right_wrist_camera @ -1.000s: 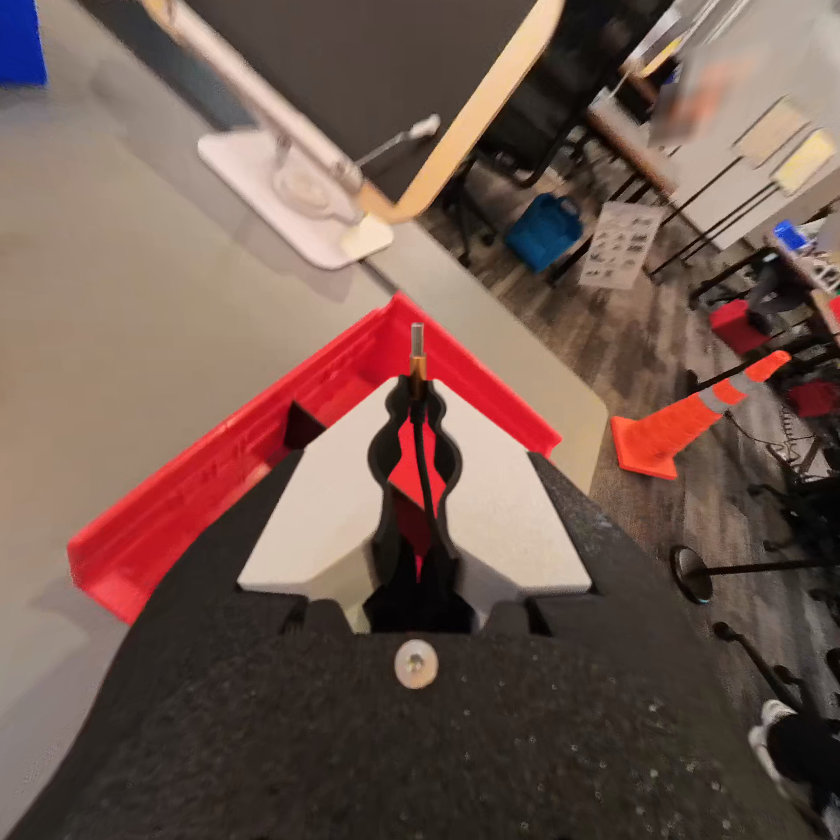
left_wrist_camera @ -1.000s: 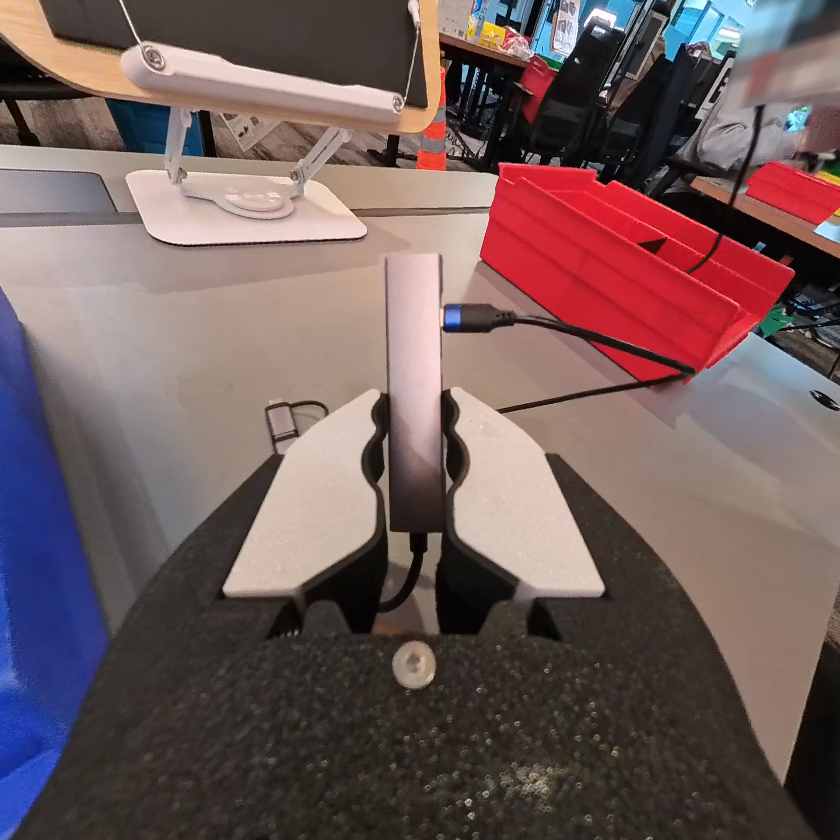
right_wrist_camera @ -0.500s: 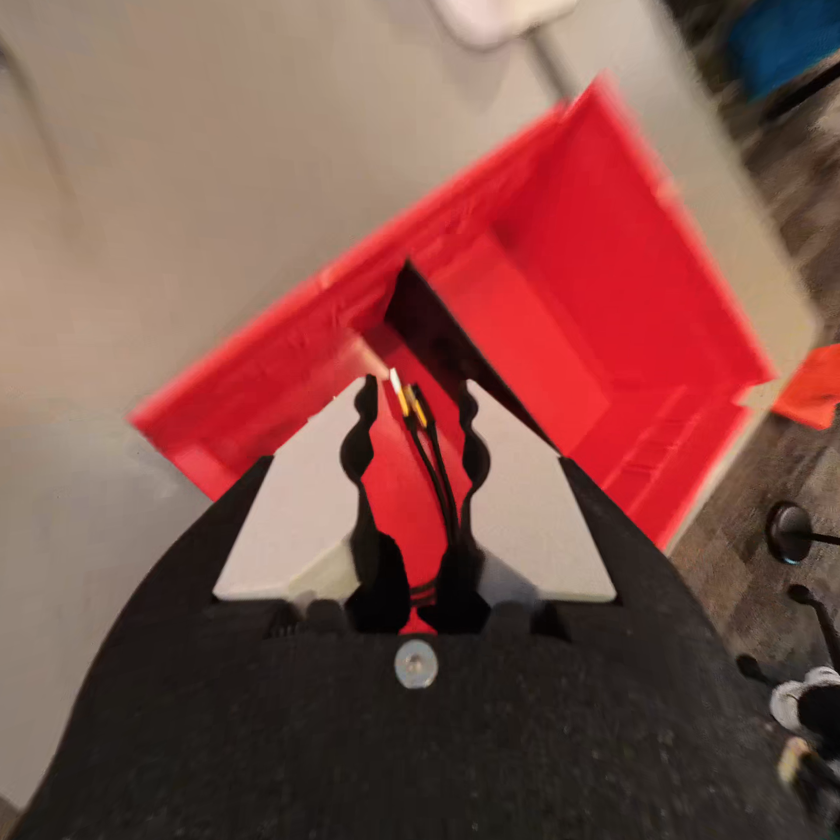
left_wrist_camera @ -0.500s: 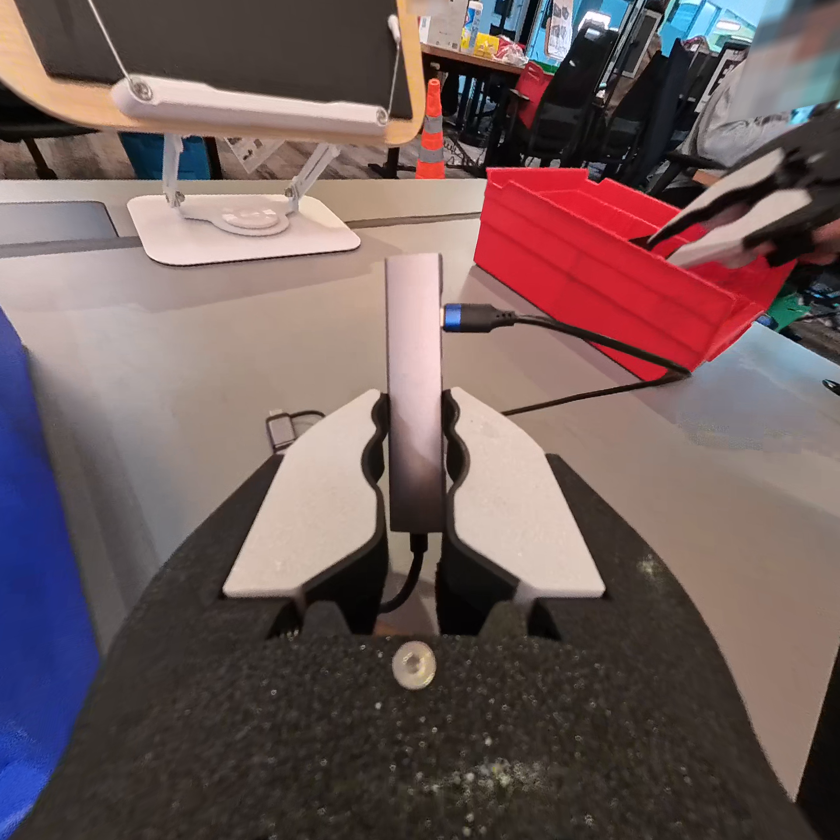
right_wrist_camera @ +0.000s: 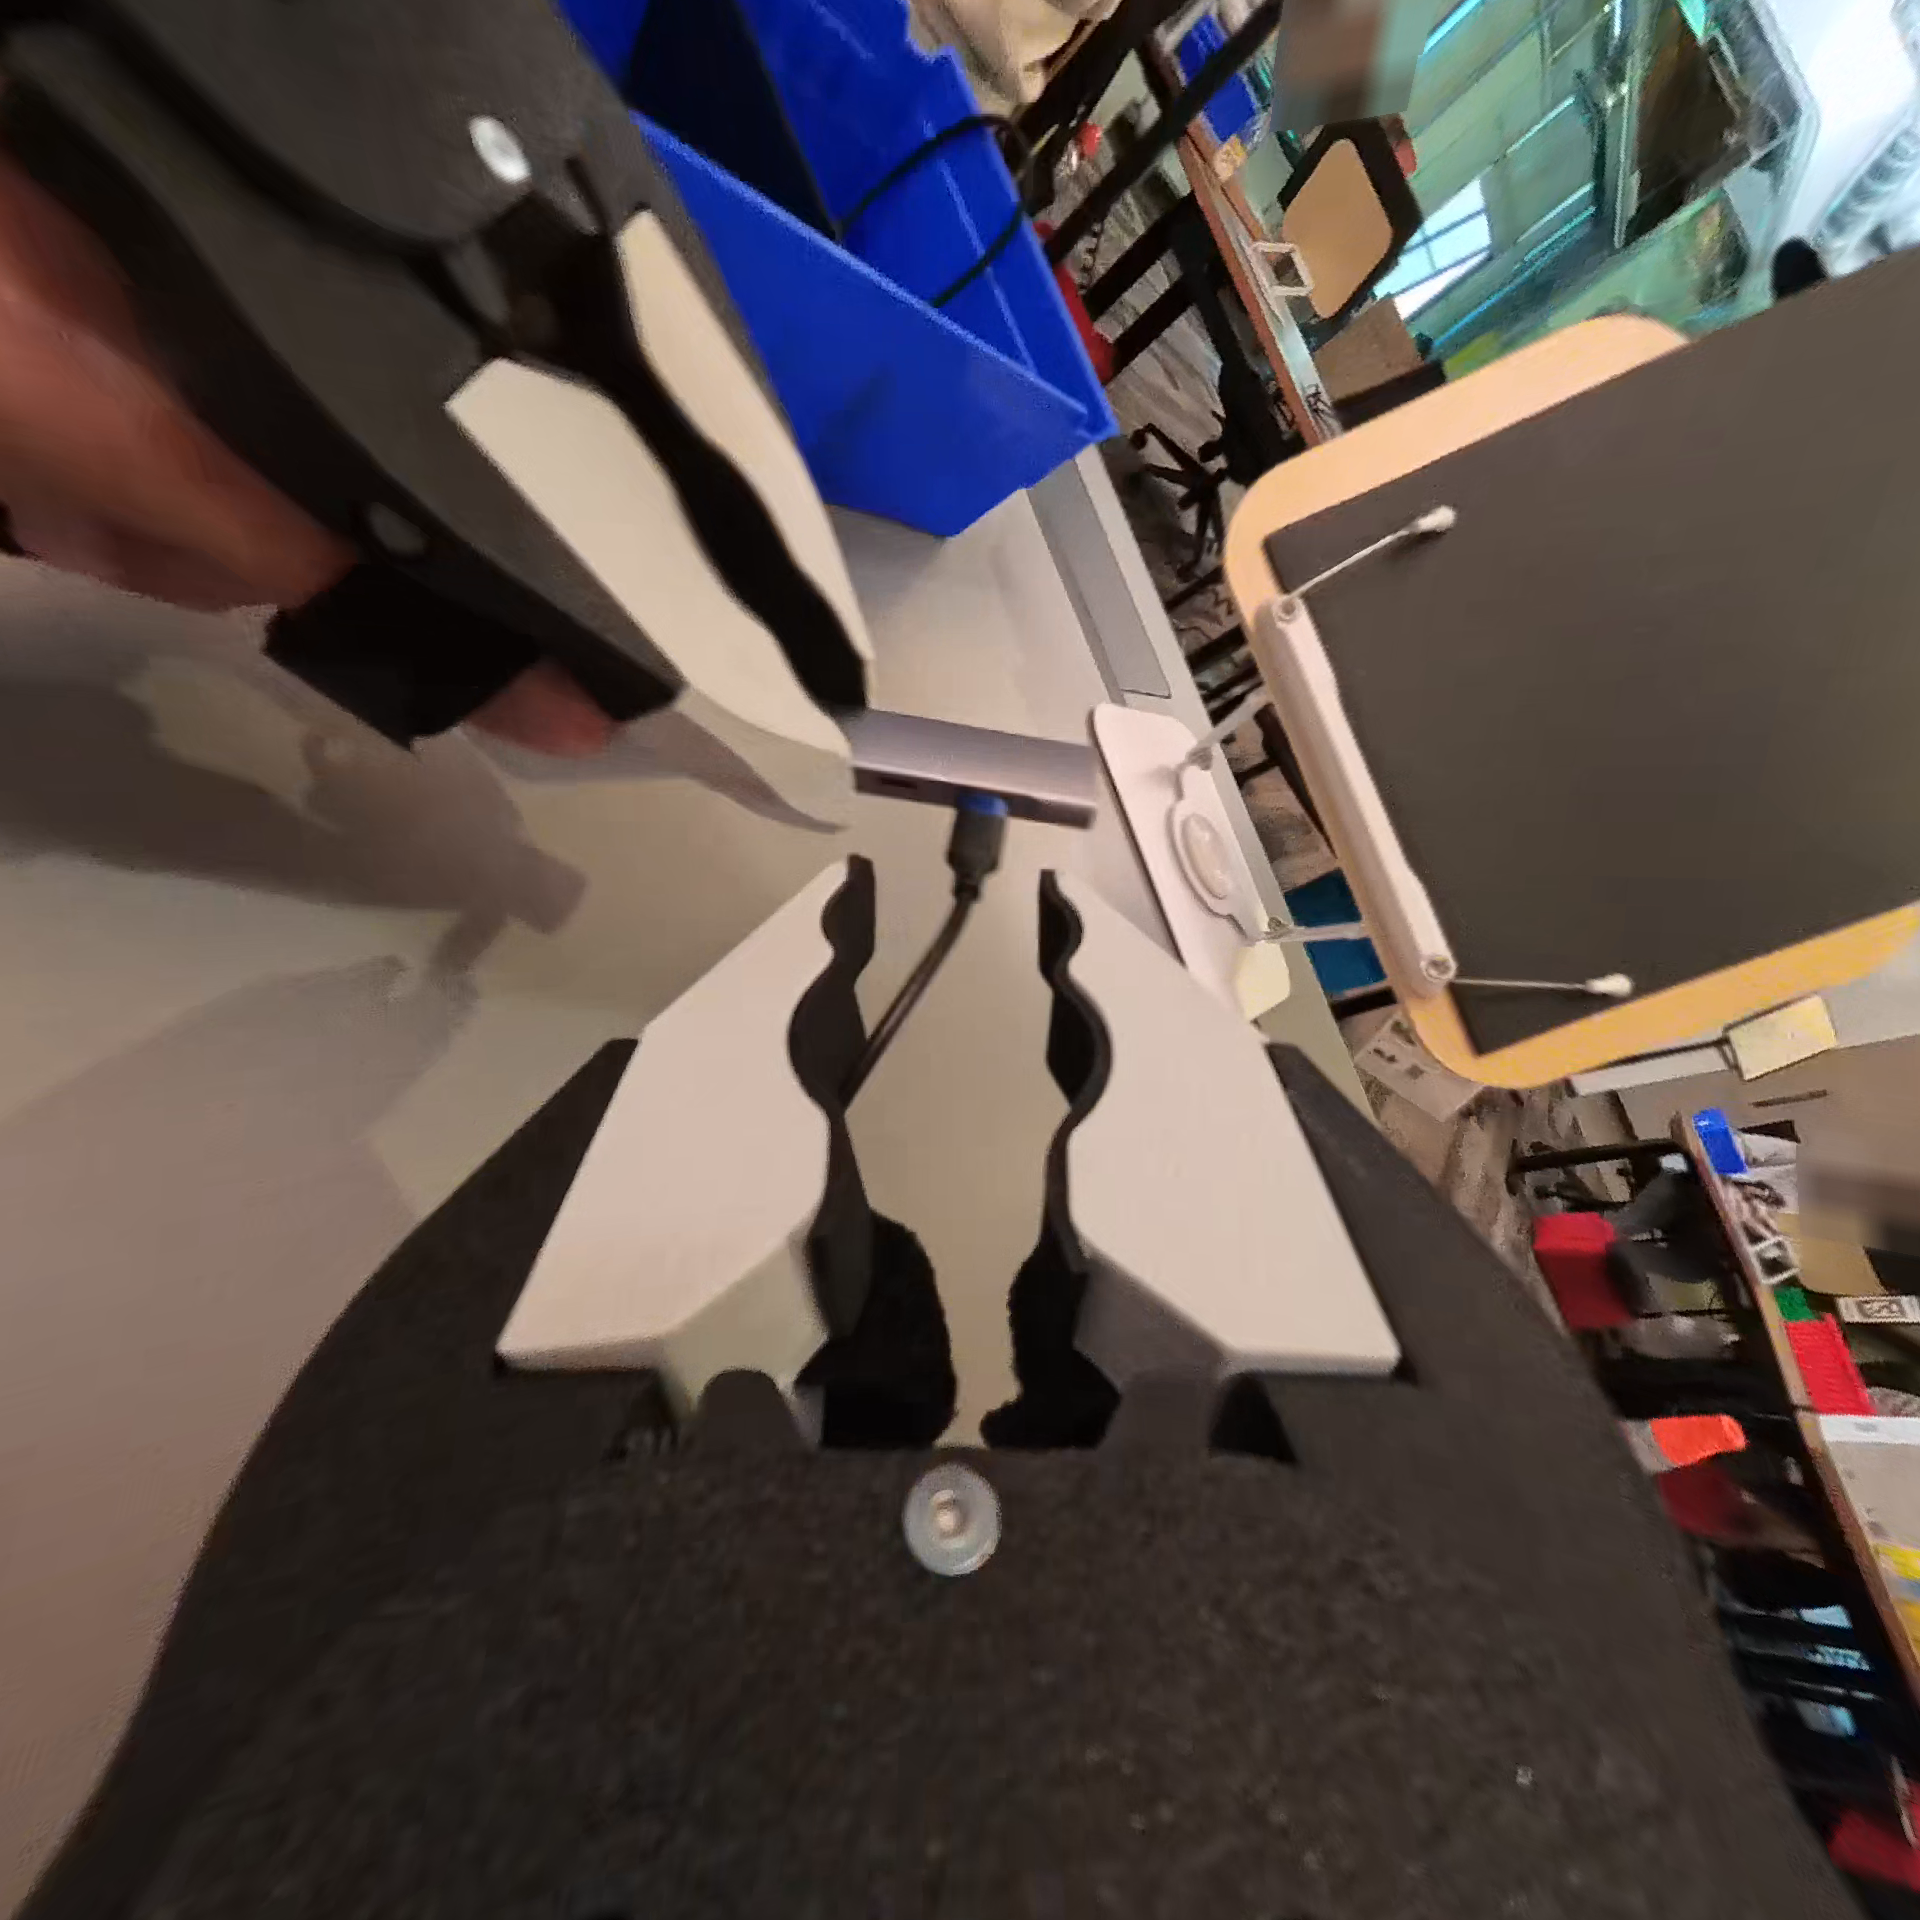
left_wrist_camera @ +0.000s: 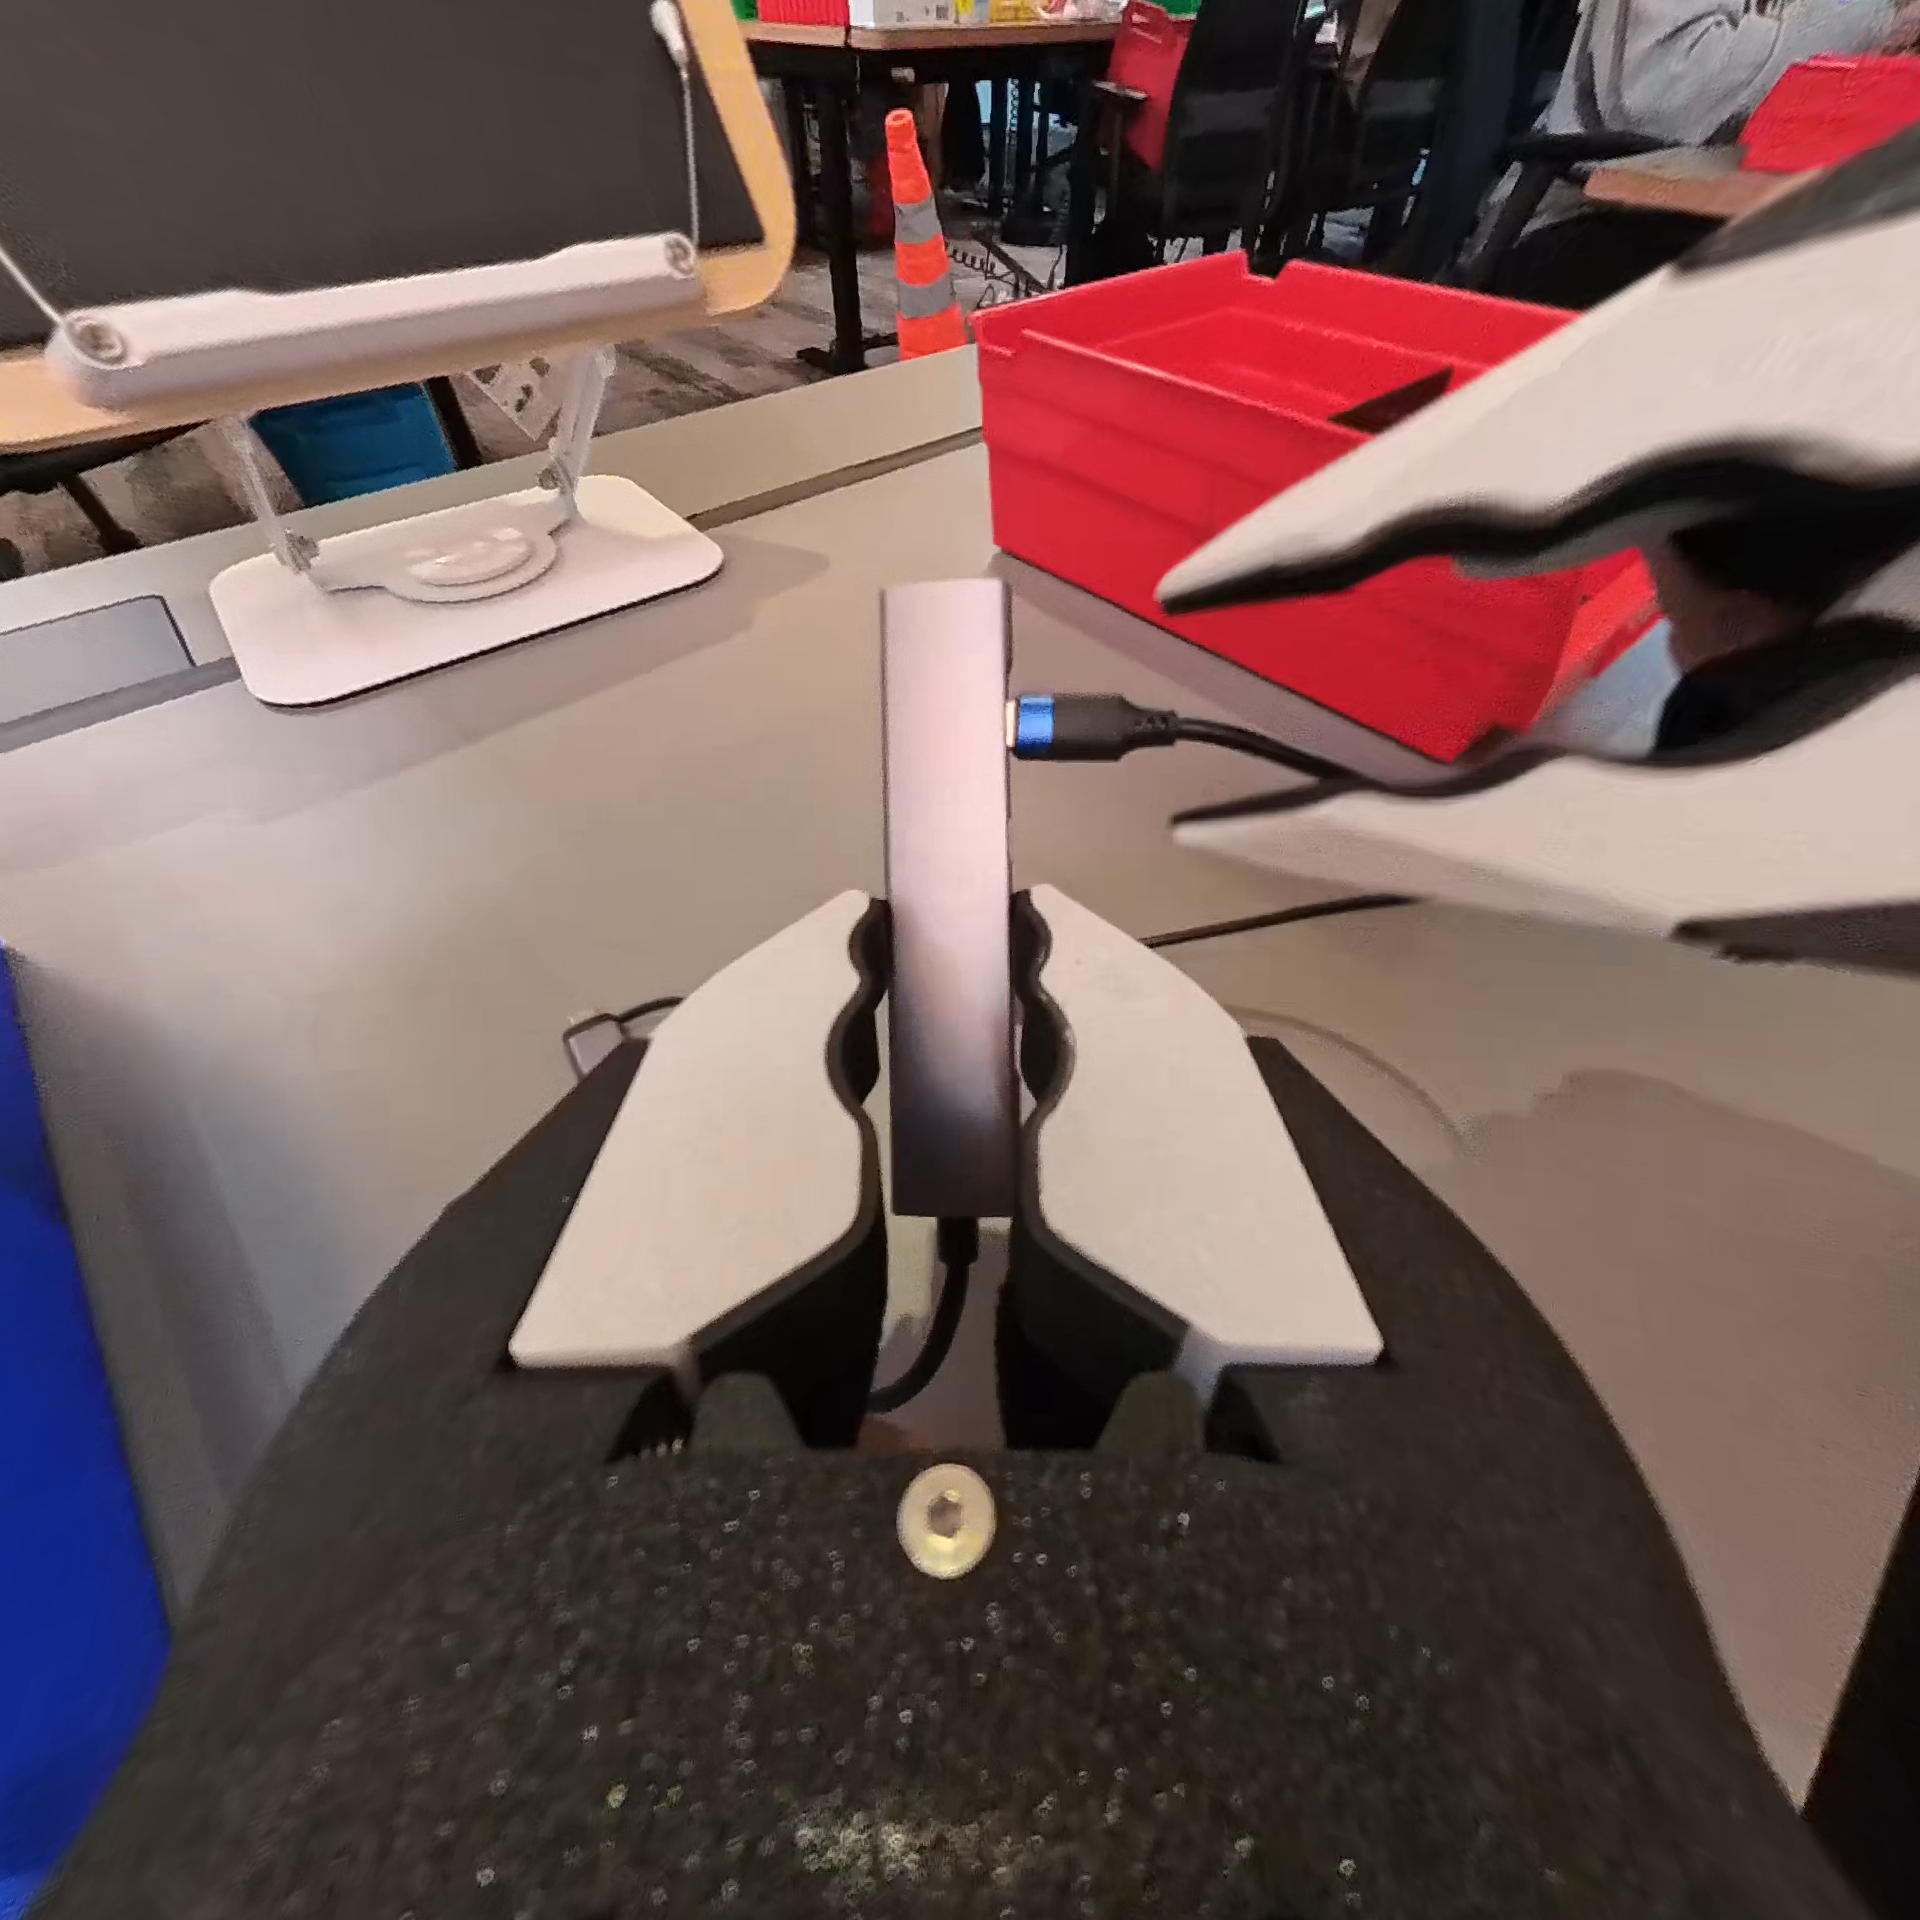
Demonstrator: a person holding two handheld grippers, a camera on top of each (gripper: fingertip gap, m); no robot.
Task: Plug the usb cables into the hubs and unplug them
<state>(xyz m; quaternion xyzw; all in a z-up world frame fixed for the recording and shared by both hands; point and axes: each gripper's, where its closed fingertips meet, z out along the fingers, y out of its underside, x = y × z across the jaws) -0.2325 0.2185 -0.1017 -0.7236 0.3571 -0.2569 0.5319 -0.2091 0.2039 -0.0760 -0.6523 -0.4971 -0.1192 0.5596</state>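
My left gripper (left_wrist_camera: 948, 904) is shut on a slim grey USB hub (left_wrist_camera: 945, 748) and holds it edge-up above the grey table (left_wrist_camera: 416, 935). A black cable (left_wrist_camera: 1231, 740) with a blue-collared plug (left_wrist_camera: 1070, 724) sits plugged into the hub's right side. My right gripper (right_wrist_camera: 951, 875) is open, its fingertips on either side of the cable just behind the plug (right_wrist_camera: 977, 836), not touching it. In the left wrist view the right gripper (left_wrist_camera: 1179, 715) shows at the right with spread jaws. In the right wrist view the hub (right_wrist_camera: 997, 758) juts from the left gripper (right_wrist_camera: 847, 748).
A red bin (left_wrist_camera: 1195, 457) stands at the back right of the table. A blue bin (right_wrist_camera: 894, 353) stands on the left side. A white stand (left_wrist_camera: 468, 582) carrying a dark wood-edged board is at the back. The hub's own lead end (left_wrist_camera: 594, 1034) lies on the table. The tips of one gripper are about 4 cm away from the tips of the other.
My right gripper opened over the red bin and let go of the orange-tipped cable, then swung over to the blue plug at the hub. My left gripper kept holding the hub.
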